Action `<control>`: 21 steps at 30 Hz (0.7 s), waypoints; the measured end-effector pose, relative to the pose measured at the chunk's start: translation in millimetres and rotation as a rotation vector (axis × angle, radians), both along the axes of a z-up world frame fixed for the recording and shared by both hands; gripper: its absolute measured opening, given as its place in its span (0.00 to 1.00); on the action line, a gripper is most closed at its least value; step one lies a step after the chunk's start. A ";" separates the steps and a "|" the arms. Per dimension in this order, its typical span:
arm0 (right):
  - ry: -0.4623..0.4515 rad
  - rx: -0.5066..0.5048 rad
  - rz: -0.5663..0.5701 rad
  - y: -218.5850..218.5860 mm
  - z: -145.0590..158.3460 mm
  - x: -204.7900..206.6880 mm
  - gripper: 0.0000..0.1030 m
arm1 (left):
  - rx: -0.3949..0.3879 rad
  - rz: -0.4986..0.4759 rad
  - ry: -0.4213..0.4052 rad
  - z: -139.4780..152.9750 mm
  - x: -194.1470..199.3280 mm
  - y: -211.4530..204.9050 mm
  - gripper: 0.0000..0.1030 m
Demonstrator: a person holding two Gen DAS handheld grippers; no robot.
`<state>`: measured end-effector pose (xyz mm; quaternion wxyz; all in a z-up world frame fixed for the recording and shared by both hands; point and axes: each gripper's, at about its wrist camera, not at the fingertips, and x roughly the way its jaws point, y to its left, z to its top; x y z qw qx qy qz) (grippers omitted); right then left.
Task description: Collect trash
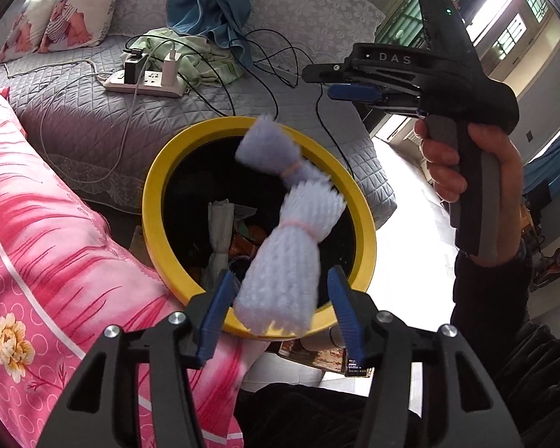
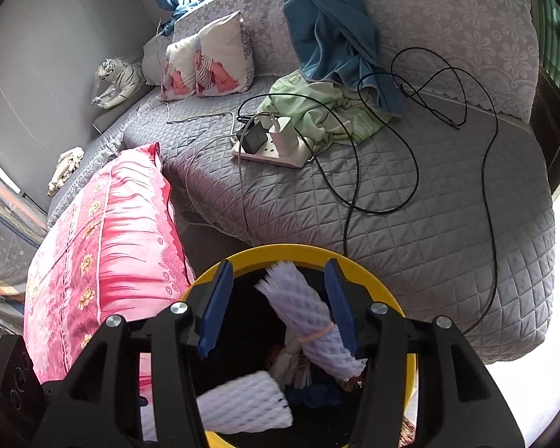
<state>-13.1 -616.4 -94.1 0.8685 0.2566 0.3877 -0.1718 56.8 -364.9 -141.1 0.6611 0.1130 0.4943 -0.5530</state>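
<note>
**Dropping foam sleeves into the bin**

Hanging over the yellow-rimmed bin [image 1: 160, 171], both hand-held grippers point steeply down, jaws spread, pads clear of the foam. Two white foam net sleeves, the left one [image 1: 280, 261] and the right one [image 2: 317, 321], are light, soft and springy; pinch them gently at the banded waist.

A grey quilted sofa [image 2: 410, 205] carries a power strip [image 2: 270, 151], cables [image 2: 414, 156] and cushions [image 2: 205, 59].
</note>
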 end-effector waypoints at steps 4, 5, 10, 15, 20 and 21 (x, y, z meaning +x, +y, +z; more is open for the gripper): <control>0.008 -0.006 -0.009 0.5 2.1 0.6 0.47 | -0.017 0.032 0.008 3.8 6.5 7.8 0.59; 0.008 -0.008 -0.008 1.4 3.1 1.0 0.47 | -0.027 0.039 0.001 6.7 7.8 11.4 0.61; 0.011 -0.031 0.004 12.8 9.6 8.9 0.52 | -0.098 0.127 -0.080 25.8 21.2 49.0 0.75; 0.008 -0.106 0.052 50.6 17.9 30.6 0.60 | -0.150 0.285 -0.153 43.2 40.6 112.2 0.85; -0.068 -0.156 0.098 100.6 25.7 56.8 0.87 | -0.201 0.501 -0.237 62.5 55.1 192.9 0.92; -0.080 -0.161 0.104 111.1 25.9 62.5 0.88 | -0.200 0.542 -0.256 65.9 57.1 207.5 0.92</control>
